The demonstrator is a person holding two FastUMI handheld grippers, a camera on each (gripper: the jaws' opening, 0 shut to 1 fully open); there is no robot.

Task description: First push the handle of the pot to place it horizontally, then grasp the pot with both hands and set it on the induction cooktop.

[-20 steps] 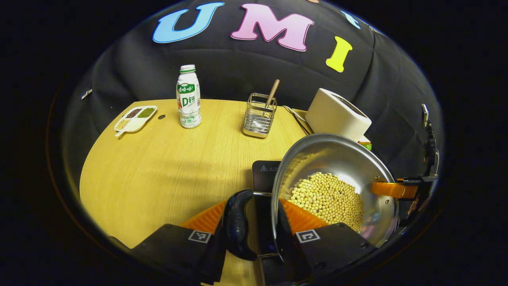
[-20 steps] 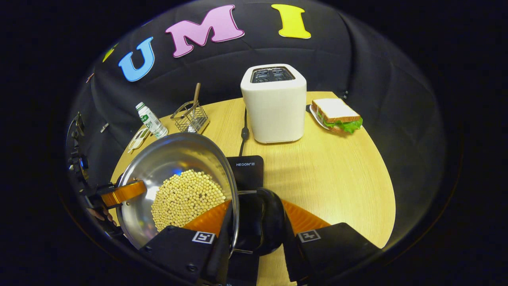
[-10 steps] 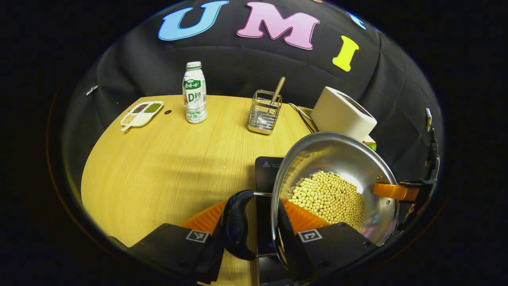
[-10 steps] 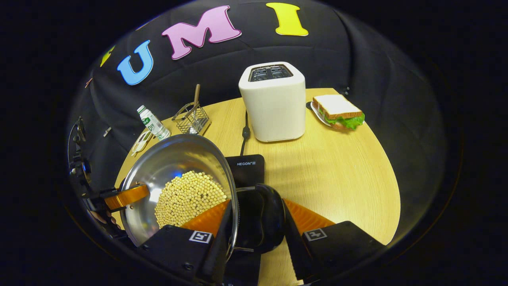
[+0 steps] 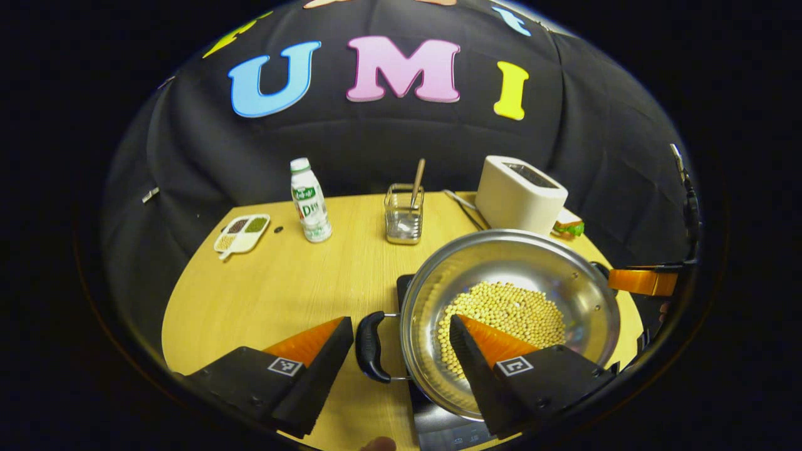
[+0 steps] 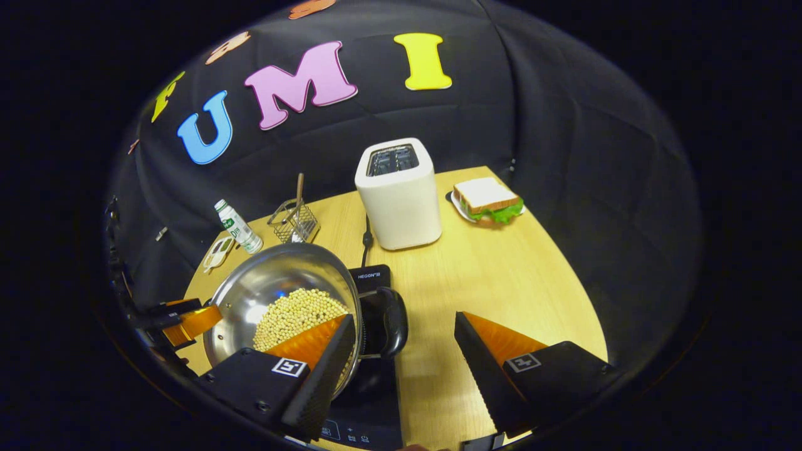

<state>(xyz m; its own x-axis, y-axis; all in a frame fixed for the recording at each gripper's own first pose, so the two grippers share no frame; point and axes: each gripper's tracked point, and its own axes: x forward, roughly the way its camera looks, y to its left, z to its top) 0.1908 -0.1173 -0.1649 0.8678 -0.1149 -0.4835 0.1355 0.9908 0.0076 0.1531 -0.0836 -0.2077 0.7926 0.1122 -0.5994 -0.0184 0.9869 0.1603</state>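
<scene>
In the left gripper view we find the left gripper point(image 5: 396, 351) with its fingers spread wide, pinching nothing. The pot's near handle point(image 5: 369, 346) lies in the gap between them, touching neither finger. The pot point(image 5: 583, 294), holding pale beans point(image 5: 504, 307), sits on the induction cooktop point(image 5: 404, 285) on the desk point(image 5: 269, 300). Farther off, the other gripper's finger point(image 5: 642, 282) stands just beside the pot's far rim. At the back of the desk we note a bottle point(image 5: 310, 200), a wire holder point(image 5: 403, 214), a toaster point(image 5: 517, 194) and a divided dish point(image 5: 241, 232).

In the right gripper view we find the right gripper point(image 6: 404, 360) likewise spread wide and gripping nothing. One finger overlaps the pot point(image 6: 276, 282); the pot's handle point(image 6: 391, 319) lies between the fingers, apart from both. The cooktop point(image 6: 369, 401) shows beneath the pot. Behind stand the toaster point(image 6: 398, 194) and a sandwich point(image 6: 487, 199).
</scene>
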